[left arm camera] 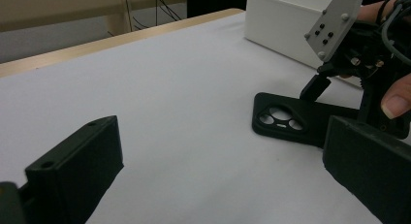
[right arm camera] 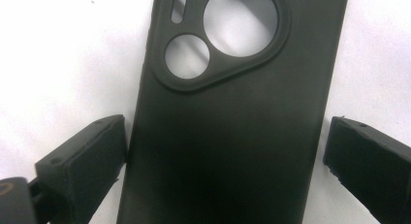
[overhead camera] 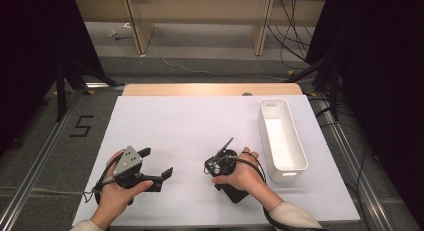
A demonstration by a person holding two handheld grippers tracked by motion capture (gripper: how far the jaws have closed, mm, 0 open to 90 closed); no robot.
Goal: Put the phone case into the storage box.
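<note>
Right gripper: my right gripper points down at the table, held from the near side by my right hand. Its jaws are spread wide, one on each side of the case, and neither one is pressing it; the left-hand jaw in the right gripper view sits just beside the case's edge, the other stands clearly off.

Case: the matte black soft phone case with its rounded-triangle camera cut-out lies flat on the sheet, back side up, directly under my right gripper. In the left gripper view the same case shows flat on the sheet, cut-out end toward my left side.

Left gripper: my left gripper rests low over the sheet in my left hand, well apart from the case. Its jaws are released, wide apart, with bare sheet between them.

Bin: the long white plastic bin stands along the right edge of the sheet, near my right hand, not touching the case.

Surface: a white sheet covers the wooden table, whose far edge shows beyond it.
</note>
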